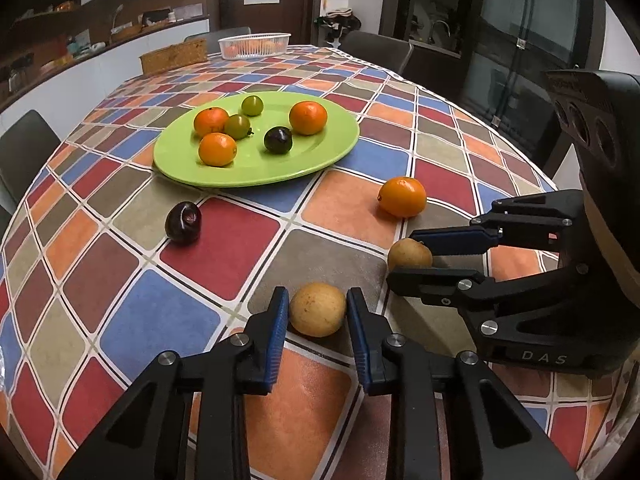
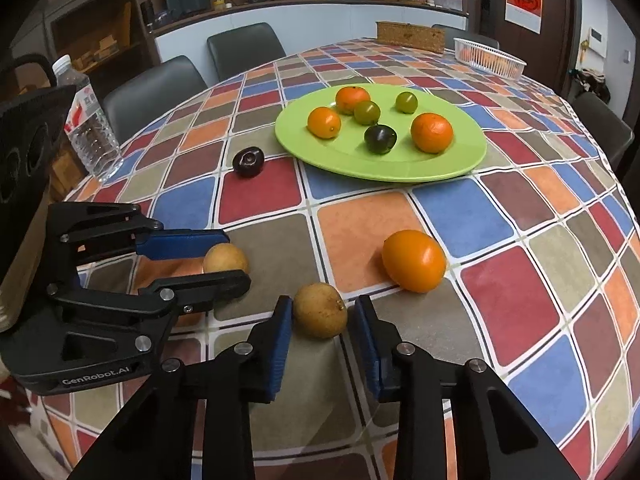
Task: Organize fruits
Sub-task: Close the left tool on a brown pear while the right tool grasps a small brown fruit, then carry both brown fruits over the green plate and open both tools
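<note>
Two brown fruits gripped, one per gripper, for transfer to plate.
Left gripper (image 1: 318,312) jaws narrow on near brown fruit (image 1: 317,309); right gripper (image 2: 322,314) likewise on second brown fruit (image 2: 320,310); both on desk (image 1: 224,240), green plate (image 1: 248,172) beyond.

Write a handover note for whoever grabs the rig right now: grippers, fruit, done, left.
Left gripper: shut on a tan fruit resting on the tablecloth.
Right gripper: shut on the second tan fruit, also not lifted.
Green plate: three oranges, two green fruits, one dark plum.
Loose on the cloth: a dark plum and an orange.
Left: carry both tan fruits to the plate, then likely the loose plum and orange.
</note>
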Demonstrator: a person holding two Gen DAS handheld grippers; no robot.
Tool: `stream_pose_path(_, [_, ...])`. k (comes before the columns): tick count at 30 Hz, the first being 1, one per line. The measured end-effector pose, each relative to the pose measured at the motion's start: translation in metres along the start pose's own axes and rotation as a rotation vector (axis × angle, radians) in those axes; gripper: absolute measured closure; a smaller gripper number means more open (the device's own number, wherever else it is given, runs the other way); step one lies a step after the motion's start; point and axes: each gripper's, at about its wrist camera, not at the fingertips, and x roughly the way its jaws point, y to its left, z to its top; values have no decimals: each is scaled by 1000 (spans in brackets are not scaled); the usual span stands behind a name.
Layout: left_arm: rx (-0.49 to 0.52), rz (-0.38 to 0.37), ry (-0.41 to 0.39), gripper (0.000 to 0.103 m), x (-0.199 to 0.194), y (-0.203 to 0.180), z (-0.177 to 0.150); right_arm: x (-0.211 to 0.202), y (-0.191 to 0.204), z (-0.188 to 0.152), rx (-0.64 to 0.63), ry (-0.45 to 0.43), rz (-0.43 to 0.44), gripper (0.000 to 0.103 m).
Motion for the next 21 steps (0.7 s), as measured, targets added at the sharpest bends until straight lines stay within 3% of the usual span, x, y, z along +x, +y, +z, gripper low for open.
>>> stream_pose_path(11, [1, 8, -27, 74, -13, -5, 4, -9, 2, 0, 11, -17, 6, 75])
stream_pose_path(21, [4, 20, -88, 74, -37, -12, 11, -35, 7, 8, 5, -86, -2, 75])
